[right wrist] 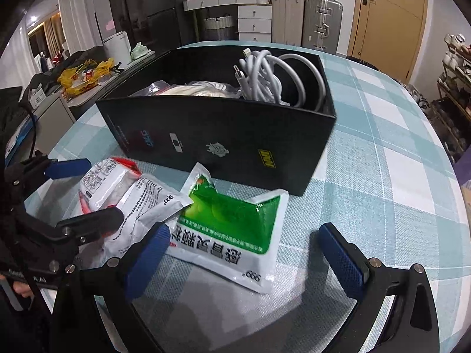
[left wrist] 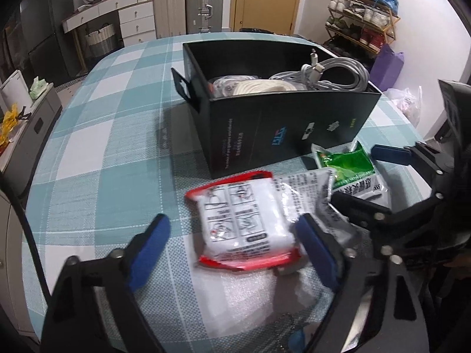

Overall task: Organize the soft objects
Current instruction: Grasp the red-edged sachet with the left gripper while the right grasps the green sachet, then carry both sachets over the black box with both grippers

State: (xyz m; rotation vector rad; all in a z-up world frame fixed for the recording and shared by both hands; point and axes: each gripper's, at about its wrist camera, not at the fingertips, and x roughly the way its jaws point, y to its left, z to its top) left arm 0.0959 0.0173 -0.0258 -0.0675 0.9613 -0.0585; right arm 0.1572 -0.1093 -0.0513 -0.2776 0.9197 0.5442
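A red-edged white packet (left wrist: 244, 220) lies on the checked tablecloth (left wrist: 112, 153) between the open jaws of my left gripper (left wrist: 235, 235); it also shows in the right wrist view (right wrist: 100, 185). A silver packet (right wrist: 144, 209) overlaps it. A green and white packet (right wrist: 232, 229) lies in front of my open right gripper (right wrist: 244, 235), also seen from the left (left wrist: 347, 167). The black box (left wrist: 282, 123) behind them holds white cables (left wrist: 326, 76) and a cream bundle (left wrist: 259, 86).
White foam wrap (left wrist: 250, 303) lies under the red-edged packet. Suitcases (left wrist: 188, 6) and drawers (left wrist: 135, 20) stand beyond the table. A shoe rack (left wrist: 362, 20) is at the far right. A side counter (right wrist: 88, 82) with clutter is at the left.
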